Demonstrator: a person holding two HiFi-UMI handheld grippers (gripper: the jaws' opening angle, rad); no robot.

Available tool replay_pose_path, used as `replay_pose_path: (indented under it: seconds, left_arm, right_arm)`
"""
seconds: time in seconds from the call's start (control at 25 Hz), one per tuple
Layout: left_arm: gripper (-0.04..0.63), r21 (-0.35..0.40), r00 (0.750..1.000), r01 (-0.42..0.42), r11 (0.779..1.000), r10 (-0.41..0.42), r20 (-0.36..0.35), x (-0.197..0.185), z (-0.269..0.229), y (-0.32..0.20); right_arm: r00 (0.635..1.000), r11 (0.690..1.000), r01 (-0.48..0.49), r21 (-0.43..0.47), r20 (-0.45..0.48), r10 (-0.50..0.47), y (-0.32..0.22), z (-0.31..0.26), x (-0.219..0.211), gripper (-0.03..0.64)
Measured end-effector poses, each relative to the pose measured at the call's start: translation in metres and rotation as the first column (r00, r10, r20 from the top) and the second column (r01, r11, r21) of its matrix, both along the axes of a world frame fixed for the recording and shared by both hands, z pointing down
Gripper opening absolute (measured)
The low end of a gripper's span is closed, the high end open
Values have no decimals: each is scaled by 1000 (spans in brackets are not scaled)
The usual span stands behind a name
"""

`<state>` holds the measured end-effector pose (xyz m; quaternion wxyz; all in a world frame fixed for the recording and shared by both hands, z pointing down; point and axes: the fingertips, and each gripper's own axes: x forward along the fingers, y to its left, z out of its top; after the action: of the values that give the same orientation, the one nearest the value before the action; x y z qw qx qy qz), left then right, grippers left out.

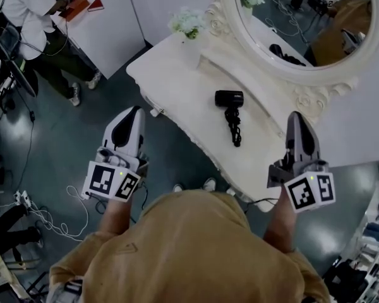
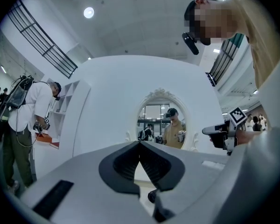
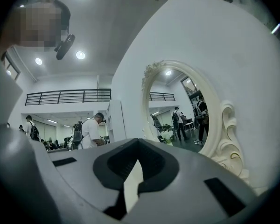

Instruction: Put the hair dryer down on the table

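Hair dryer point(image 1: 229, 100) lies flat mid-frame on the white dressing table point(image 1: 177, 87), cord trailing toward the near edge, bare top around it. Left gripper point(image 1: 134, 112) is over the floor off the table's left edge. Right gripper point(image 1: 297, 117) is over its lower-right edge, and both are clenched, empty, well clear.

Mustard top point(image 1: 196, 245), sleeves look short. The left gripper point(image 1: 134, 111) and right gripper point(image 1: 295, 116) are white-shelled, with black-and-white marker cubes point(image 1: 112, 182).
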<state>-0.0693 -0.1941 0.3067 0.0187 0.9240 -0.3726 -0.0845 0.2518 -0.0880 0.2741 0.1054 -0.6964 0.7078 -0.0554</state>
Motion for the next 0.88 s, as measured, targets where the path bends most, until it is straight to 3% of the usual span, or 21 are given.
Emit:
replay_pose_path:
  seconds: [0.36,0.88]
  left_arm:
    - [3,1,999,19,1000,-19,-33,-7,-14,-2]
    - [3,10,998,59,998,-58,-18,-18,-18,4]
  right_arm:
    - [1000,1000,-30,-3,-4,30,11,2,14,3]
    - [999,999,30,-29,13,-30,-6,14,-1,3]
